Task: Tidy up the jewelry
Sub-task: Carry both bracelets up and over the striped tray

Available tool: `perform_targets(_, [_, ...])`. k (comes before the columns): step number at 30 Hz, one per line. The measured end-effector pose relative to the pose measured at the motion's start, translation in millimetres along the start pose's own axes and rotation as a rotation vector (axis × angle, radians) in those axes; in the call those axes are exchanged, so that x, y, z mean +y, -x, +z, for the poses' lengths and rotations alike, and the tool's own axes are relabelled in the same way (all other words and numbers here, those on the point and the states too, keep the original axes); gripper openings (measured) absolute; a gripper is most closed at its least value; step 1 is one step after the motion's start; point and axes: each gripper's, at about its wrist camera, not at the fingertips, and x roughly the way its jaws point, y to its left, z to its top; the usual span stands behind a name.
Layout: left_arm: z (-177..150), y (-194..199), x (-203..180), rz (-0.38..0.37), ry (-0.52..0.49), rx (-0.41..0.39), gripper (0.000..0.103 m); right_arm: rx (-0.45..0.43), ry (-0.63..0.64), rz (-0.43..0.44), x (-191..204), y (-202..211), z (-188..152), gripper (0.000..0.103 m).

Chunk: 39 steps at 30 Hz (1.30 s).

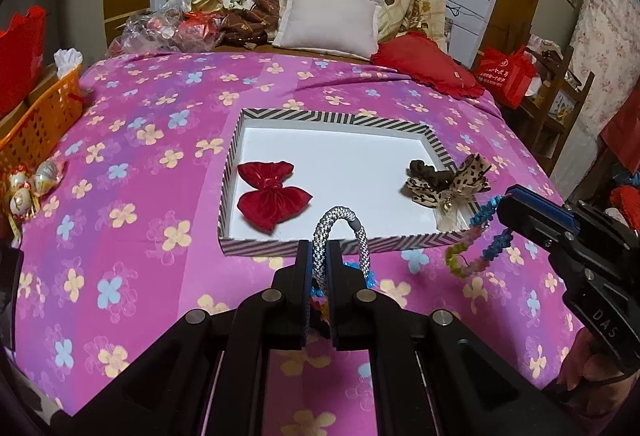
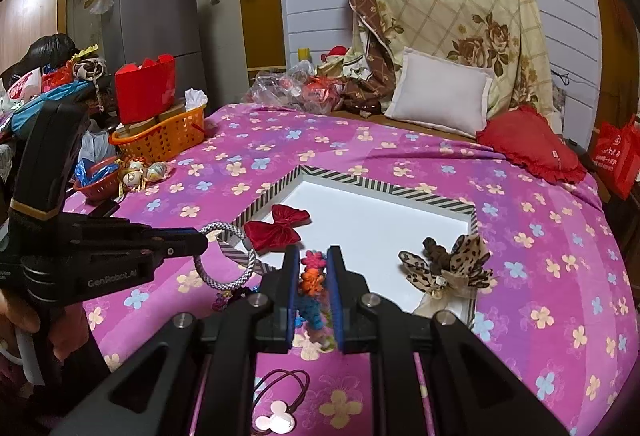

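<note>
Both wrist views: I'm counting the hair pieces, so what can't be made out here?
- Left wrist view: beaded pieces under the silver ring, hidden by the left gripper.
- Right wrist view: colourful band, lower end blurred between the right gripper fingers.
- Right wrist view: hair tie, partly covered by the gripper frame.

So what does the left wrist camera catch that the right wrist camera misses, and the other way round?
Only the left wrist view shows the multicoloured braided band strung out as a loop from the right tongs.

Only the right wrist view shows a hair tie with a mouse-shaped charm on the bedspread, and a grey fridge.

Both show the striped tray, red bow, leopard bow and silver braided ring in the left tongs.
</note>
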Motion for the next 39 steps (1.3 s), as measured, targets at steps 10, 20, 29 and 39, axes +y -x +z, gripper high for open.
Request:
perform_targets(10, [17.1,-24.1,4.3,0.029,-0.003,0.013,0.0,-0.002,-0.022,-0.013,-16.0,-13.8,18.8,0.014])
perform_targets(20, [39.3,-67.4,9.9,0.004,0.03,0.053,0.0,0.029,-0.081,-0.007,-39.9,-50.3,32.8,0.014])
perform_targets(29, [40.9,-114.9,11.7,-0.003,0.068,0.125,0.0,0.104,-0.153,0.032,-49.1,-105.1,24.3,0.014])
perform_targets(39, [34.2,-142.9,22.2,0.047,0.072,0.167,0.0,0.202,-0.198,-0.045,-84.6,-139.8,-3.8,0.014])
